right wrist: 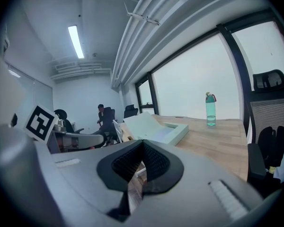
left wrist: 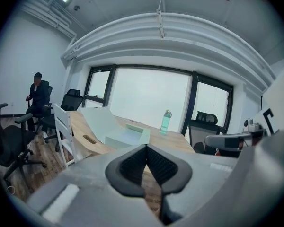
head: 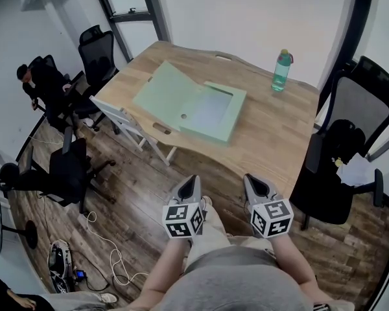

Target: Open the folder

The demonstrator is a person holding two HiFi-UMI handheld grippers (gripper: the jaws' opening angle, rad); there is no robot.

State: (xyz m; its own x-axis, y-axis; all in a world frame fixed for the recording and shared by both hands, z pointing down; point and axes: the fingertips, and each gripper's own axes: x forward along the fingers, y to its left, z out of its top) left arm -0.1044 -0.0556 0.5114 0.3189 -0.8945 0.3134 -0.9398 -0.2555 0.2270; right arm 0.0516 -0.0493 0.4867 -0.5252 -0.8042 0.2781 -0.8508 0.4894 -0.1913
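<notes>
Wooden tabletop (head: pixel 272 135) is carrying the green folder (head: pixel 194 102), its lid already leaning open. I'm holding left tongs (head: pixel 193 180) and right tongs (head: pixel 249 180) closed and empty, back by my body, probably because nothing needs gripping.

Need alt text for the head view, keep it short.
A pale green folder lies open on a wooden table, cover flipped left, with a teal bottle at the far right. The left gripper and right gripper, both shut and empty, are held near the person's lap, short of it.
</notes>
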